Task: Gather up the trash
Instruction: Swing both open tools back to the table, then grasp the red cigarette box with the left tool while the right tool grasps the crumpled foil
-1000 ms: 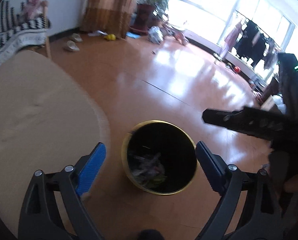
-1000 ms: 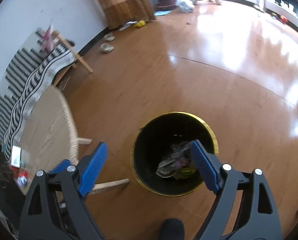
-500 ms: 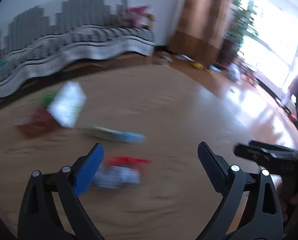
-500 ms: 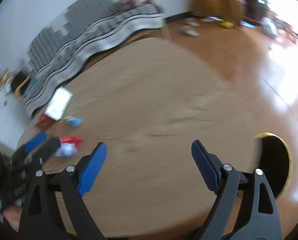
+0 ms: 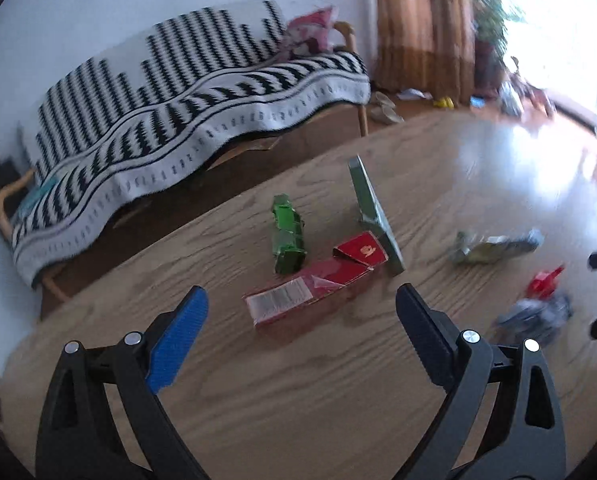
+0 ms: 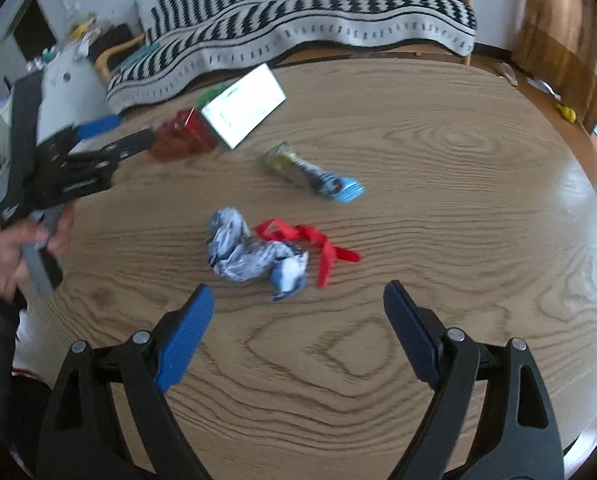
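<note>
Both grippers hang over the tabletop (image 6: pixel 458 200) with jaws wide and empty, left gripper (image 5: pixel 300 326) lined up on the red carton (image 5: pixel 314 286), right gripper (image 6: pixel 298 330) just short of the crumpled wrapper (image 6: pixel 254 254), presumably one pick each.

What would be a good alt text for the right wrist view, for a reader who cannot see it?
The open right claw hovers over a round wooden table, aimed at a crumpled blue-and-white wrapper beside a red ribbon. Farther back lie a snack wrapper and small boxes; the left claw reaches in from the left.
</note>
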Demonstrator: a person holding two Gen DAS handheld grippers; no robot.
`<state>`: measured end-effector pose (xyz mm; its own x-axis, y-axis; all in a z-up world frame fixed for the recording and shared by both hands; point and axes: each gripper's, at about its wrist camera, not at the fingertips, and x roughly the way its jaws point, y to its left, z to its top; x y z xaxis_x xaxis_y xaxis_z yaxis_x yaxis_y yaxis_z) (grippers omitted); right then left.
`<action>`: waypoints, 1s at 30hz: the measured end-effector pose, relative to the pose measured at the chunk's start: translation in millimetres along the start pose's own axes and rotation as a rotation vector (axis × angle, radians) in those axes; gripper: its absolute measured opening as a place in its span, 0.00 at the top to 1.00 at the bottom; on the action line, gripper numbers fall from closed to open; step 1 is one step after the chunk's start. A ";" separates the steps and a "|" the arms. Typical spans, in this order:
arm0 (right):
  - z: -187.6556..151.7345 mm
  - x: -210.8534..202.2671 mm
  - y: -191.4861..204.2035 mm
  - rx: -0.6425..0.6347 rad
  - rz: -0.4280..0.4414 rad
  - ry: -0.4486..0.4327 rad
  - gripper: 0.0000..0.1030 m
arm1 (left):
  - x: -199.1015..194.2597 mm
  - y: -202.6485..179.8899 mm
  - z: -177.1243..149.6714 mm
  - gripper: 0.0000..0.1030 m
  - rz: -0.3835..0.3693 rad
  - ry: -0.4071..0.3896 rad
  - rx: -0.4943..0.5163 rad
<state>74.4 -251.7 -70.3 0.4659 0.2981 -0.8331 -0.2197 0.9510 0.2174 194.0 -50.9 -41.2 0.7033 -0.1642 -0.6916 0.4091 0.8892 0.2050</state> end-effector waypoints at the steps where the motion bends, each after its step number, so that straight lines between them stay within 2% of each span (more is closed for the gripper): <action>1: 1.1 1.1 2.6 -0.009 0.005 0.000 0.19 | 5.3 -2.5 -1.9 0.11 -0.009 0.004 0.015; 4: 0.0 1.1 6.9 -0.040 0.006 -0.001 0.19 | 23.6 -6.0 -2.9 0.11 0.000 0.023 0.026; 7: -1.5 1.1 11.0 -0.068 0.004 -0.002 0.19 | 32.1 -10.7 -0.3 0.22 -0.024 0.031 0.036; 9: -1.6 3.2 14.7 -0.077 0.005 0.001 0.19 | 35.5 -13.3 -1.1 0.50 -0.012 0.048 0.061; 10: -1.6 4.0 16.6 -0.081 0.004 0.002 0.19 | 34.5 -13.1 -1.9 0.51 -0.006 0.051 0.057; 12: -0.8 5.6 20.4 -0.084 0.012 0.003 0.19 | 28.6 -13.5 -3.4 0.62 -0.012 0.055 0.042; 17: 2.7 10.2 31.0 -0.089 0.035 0.008 0.19 | 0.2 -11.3 -7.8 0.70 0.005 0.059 -0.022; 21: 4.3 18.8 36.7 -0.077 0.017 0.022 0.19 | -32.5 -19.9 -11.3 0.70 0.034 0.059 -0.048; 24: 7.0 25.4 40.1 -0.058 -0.003 0.019 0.24 | -54.7 -32.4 -13.6 0.70 0.018 0.056 -0.063; 25: 8.0 27.2 42.0 -0.061 -0.017 0.020 0.30 | -60.7 -36.0 -13.2 0.70 0.013 0.052 -0.071; 27: 8.4 28.8 45.4 -0.065 -0.044 0.022 0.60 | -72.2 -43.3 -14.6 0.70 0.005 0.049 -0.099; 28: 7.5 27.3 45.7 -0.061 -0.032 0.029 0.66 | -76.5 -45.4 -15.4 0.70 -0.002 0.051 -0.115; 29: 7.0 26.3 45.7 -0.058 -0.020 0.032 0.86 | -79.7 -47.6 -16.5 0.70 -0.005 0.054 -0.125; 30: 5.9 22.9 45.8 -0.060 -0.025 0.026 0.92 | -84.4 -51.4 -18.2 0.70 -0.006 0.056 -0.135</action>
<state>80.1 -200.9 -76.4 0.4498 0.2718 -0.8508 -0.2599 0.9512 0.1665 103.1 -74.9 -6.0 0.6660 -0.1487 -0.7310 0.3286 0.9382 0.1086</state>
